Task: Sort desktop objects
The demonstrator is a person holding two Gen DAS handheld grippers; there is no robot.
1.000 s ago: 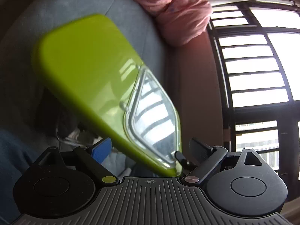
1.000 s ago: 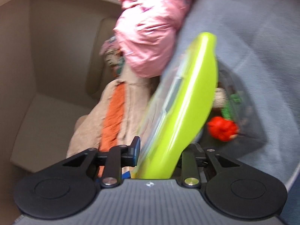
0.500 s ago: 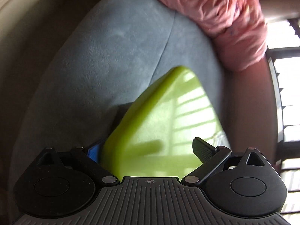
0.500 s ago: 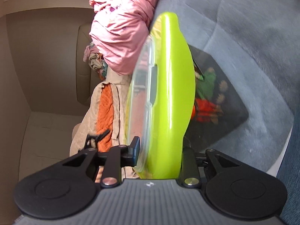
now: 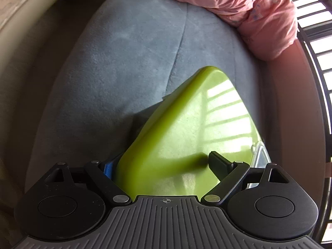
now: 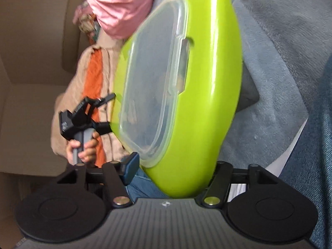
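Grey sofa (image 5: 128,66) with pink cloth (image 5: 249,6) behind, green box (image 6: 207,83) with clear lid (image 6: 153,78) held on edge, left hand-held gripper (image 5: 161,166) and right hand-held gripper (image 6: 174,166) both clamped on it.

No legible txt, labels or nos. anywhere; nothing readable in either view.

home – living room | grey sofa cushion (image 5: 128,62) | pink garment (image 5: 249,6) | barred window (image 5: 315,47)
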